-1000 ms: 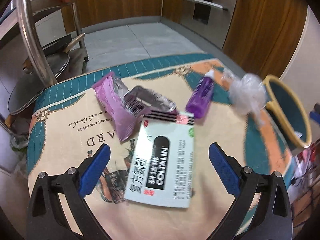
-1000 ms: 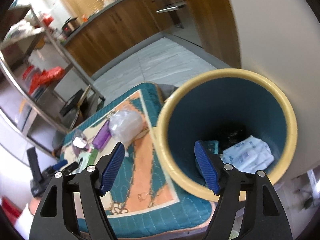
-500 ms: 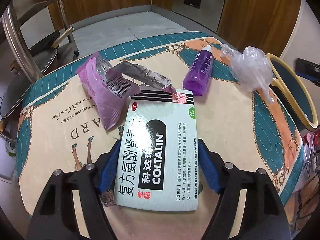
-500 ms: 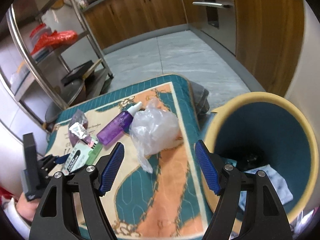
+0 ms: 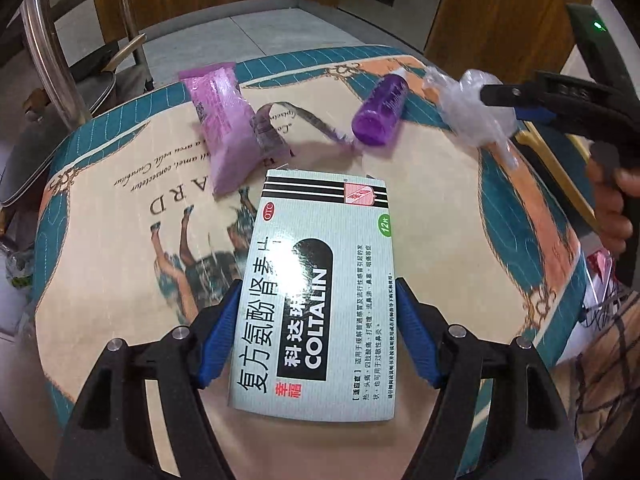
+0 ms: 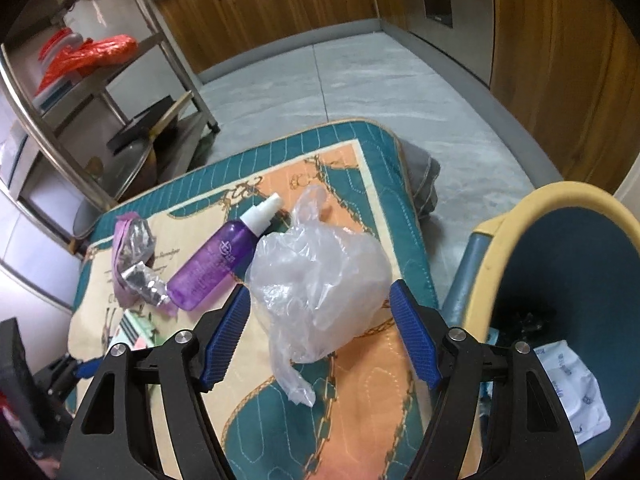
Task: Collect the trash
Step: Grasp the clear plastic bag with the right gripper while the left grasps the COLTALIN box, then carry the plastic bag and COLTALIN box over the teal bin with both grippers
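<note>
Left wrist view: the left tongs (image 5: 316, 340) point steeply down at a pale green cardboard medicine box (image 5: 320, 292) printed COLTALIN, and their blue pads press its two long sides, so the box is gripped. The box lies near the middle of the table (image 5: 440, 240), which is covered by a quilted teal, cream and orange cloth. Beyond the box, toward the far edge, lie a pink foil-lined snack wrapper (image 5: 228, 128), torn open, and a purple plastic spray bottle (image 5: 382, 116) on its side. At the table's far right corner the right tongs (image 5: 524, 110) are beside a crumpled clear plastic bag (image 5: 472, 116), with a hand (image 5: 616, 208) on their handle.

Right wrist view: the right tongs (image 6: 320, 332) straddle the clear plastic bag (image 6: 320, 280); their jaws are closing with the bag between them, and the blue pads stand just clear of it on both sides. The purple bottle (image 6: 216, 264), white nozzle toward the far edge, lies just left of the bag, the wrapper (image 6: 134, 256) further left. Off the table's right edge stands a teal bin with a yellow rim (image 6: 496, 248); white paper packaging (image 6: 572, 384) lies inside it.
</note>
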`<state>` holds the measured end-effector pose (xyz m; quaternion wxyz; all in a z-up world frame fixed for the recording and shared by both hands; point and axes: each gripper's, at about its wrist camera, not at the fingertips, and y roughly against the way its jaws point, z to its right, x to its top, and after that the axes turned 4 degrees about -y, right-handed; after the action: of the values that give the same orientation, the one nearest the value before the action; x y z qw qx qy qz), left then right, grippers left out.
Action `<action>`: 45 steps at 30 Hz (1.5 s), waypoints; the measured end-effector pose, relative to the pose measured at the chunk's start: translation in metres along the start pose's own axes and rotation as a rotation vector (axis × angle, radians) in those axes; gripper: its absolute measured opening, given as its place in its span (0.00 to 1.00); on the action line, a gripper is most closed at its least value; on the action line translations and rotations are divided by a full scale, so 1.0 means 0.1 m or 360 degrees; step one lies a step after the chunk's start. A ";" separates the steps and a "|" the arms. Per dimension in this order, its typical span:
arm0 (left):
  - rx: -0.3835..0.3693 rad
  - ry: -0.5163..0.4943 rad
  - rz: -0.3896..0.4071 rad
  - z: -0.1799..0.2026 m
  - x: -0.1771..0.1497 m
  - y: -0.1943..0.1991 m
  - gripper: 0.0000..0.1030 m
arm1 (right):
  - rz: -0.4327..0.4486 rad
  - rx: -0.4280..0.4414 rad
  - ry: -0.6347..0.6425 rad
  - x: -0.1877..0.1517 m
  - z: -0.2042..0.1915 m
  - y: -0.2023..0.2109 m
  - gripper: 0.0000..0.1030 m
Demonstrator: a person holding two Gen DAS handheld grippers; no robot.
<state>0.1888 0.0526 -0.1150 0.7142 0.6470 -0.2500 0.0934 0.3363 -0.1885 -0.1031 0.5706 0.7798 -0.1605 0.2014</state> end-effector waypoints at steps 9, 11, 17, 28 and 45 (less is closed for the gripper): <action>0.0115 -0.0076 0.0013 0.09 0.03 -0.01 0.79 | -0.0007 0.0048 0.0031 -0.11 0.00 0.06 0.28; 0.0111 -0.0065 0.0014 0.08 0.05 -0.04 0.79 | 0.0000 0.0063 0.0016 -0.12 0.02 0.10 0.27; 0.0039 0.0001 0.0010 0.02 0.06 -0.05 0.70 | 0.0035 0.0082 0.0013 -0.19 0.00 0.30 0.26; -0.0017 0.0091 0.0098 -0.05 0.03 0.12 0.69 | 0.0130 0.0121 0.0014 -0.37 0.00 0.84 0.25; -0.0092 0.0200 0.0308 0.12 0.04 0.40 0.69 | 0.0261 0.0159 -0.0113 -0.75 0.31 1.41 0.25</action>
<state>0.1708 0.0457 -0.0777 0.7345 0.5919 -0.2687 0.1950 0.2078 -0.2581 -0.0319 0.5066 0.7981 -0.2338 0.2274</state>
